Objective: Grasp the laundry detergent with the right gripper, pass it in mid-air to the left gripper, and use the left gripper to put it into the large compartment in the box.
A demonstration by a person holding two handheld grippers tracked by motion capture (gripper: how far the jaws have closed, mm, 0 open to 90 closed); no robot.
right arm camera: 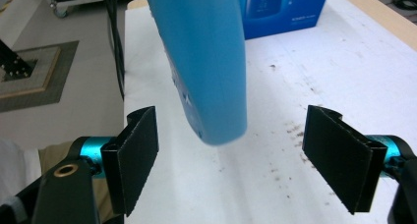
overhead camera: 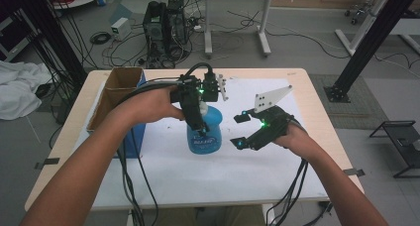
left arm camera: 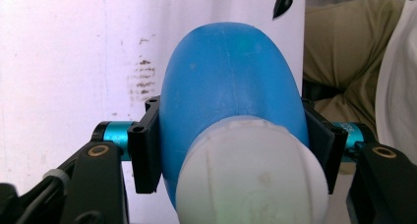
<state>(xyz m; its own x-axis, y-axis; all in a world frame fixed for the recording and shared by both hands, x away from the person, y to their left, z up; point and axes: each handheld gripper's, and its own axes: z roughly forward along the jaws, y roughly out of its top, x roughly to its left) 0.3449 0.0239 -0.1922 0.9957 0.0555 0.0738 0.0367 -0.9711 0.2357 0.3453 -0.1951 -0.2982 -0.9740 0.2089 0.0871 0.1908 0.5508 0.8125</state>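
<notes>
Above the table (overhead camera: 297, 92), left claw (left arm camera: 236, 150) clamps blue bottle (left arm camera: 231, 86), right claw (right arm camera: 236, 160) spread.

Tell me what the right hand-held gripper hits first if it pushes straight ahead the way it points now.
Most likely the blue bottle: in the right gripper view it sits just ahead, between the open jaws of the right hand-held gripper. Depth is unclear; behind the bottle stands a blue box.

Blue bottle (overhead camera: 204, 137): upper part hidden by the left gripper (overhead camera: 198, 118) in the high view; label text too small to be read. Bottle top cut off by the frame edge in the right gripper view. White cap (left arm camera: 252, 177) cropped at the bottom edge.
</notes>
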